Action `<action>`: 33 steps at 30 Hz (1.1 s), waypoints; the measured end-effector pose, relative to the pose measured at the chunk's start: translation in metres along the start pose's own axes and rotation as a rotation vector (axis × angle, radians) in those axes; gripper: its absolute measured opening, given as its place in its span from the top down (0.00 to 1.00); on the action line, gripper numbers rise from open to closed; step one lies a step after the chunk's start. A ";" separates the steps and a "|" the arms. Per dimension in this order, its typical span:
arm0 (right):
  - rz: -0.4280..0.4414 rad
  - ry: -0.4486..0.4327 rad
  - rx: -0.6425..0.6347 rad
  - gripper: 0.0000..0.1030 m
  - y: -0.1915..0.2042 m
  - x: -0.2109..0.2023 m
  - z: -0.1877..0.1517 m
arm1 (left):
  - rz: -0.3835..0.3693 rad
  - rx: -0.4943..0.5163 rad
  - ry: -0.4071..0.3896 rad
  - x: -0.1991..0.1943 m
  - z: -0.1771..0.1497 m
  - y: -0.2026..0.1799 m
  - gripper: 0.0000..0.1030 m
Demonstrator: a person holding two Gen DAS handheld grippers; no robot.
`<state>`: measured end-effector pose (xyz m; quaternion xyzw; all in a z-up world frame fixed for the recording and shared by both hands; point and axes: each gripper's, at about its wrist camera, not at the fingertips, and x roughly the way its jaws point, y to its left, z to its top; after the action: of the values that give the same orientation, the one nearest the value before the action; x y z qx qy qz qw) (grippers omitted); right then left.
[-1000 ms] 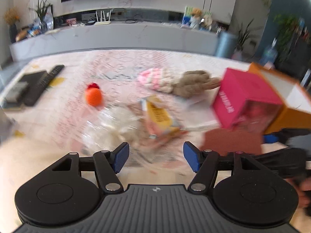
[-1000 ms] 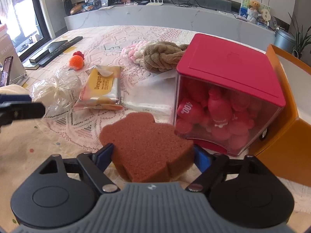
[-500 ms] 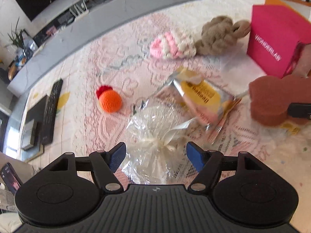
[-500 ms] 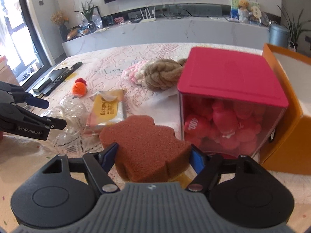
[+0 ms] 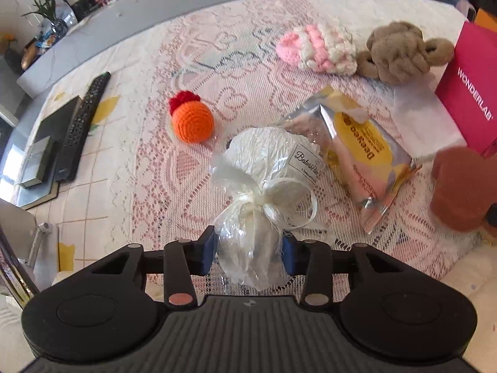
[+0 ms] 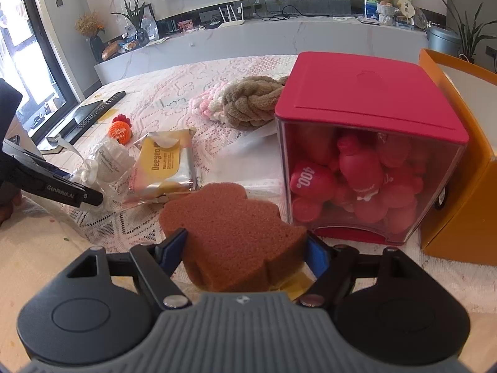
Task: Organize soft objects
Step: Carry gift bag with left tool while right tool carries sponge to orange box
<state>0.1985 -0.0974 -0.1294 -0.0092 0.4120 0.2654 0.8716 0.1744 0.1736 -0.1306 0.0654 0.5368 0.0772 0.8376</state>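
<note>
Cellophane bundle [image 5: 264, 186], just pinched at six o'clock by the closing left gripper [image 5: 248, 250], could slip free when lifted, since only loose wrap is caught.

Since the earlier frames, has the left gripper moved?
Yes. In the right wrist view the left gripper has come in from the left edge toward the yellow packet, and its jaws have just been closing around the clear wrapped bundle.

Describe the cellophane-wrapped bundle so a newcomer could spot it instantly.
On the pink lace tablecloth, look left of the yellow snack packet and below the orange crochet ball. The cellophane bundle lies there, its tail between the left tool's blue pads: clear wrap, cream ribbon bow, white label.
</note>
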 end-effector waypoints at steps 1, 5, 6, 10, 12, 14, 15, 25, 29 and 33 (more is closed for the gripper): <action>0.000 -0.005 -0.003 0.25 0.000 -0.001 0.000 | 0.003 -0.007 -0.022 -0.005 -0.001 0.000 0.55; 0.001 -0.038 -0.004 0.26 0.002 -0.010 0.000 | -0.032 -0.053 -0.109 -0.024 -0.006 0.001 0.56; 0.004 -0.049 -0.003 0.26 0.001 -0.014 0.001 | -0.032 -0.059 -0.134 -0.030 -0.008 0.001 0.56; 0.022 -0.106 0.005 0.26 0.002 -0.034 0.000 | -0.099 -0.171 -0.235 -0.059 -0.017 0.002 0.57; 0.023 -0.134 0.006 0.26 0.002 -0.045 0.001 | -0.152 -0.205 -0.264 -0.071 -0.021 -0.001 0.57; 0.023 -0.158 0.006 0.26 0.002 -0.056 0.003 | -0.183 -0.210 -0.291 -0.083 -0.024 -0.010 0.57; 0.025 -0.171 0.007 0.26 0.002 -0.062 0.004 | -0.198 -0.209 -0.301 -0.089 -0.025 -0.015 0.57; 0.016 -0.300 0.061 0.27 -0.009 -0.133 0.015 | -0.362 -0.226 -0.377 -0.134 -0.026 -0.047 0.57; -0.008 -0.352 0.076 0.27 -0.020 -0.161 0.022 | -0.404 -0.201 -0.406 -0.146 -0.021 -0.062 0.57; -0.042 -0.386 0.078 0.27 -0.036 -0.186 0.030 | -0.439 -0.166 -0.425 -0.154 -0.012 -0.078 0.57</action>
<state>0.1397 -0.2059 0.0179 0.0669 0.2470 0.2278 0.9395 0.1041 0.0672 -0.0134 -0.1061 0.3429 -0.0775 0.9301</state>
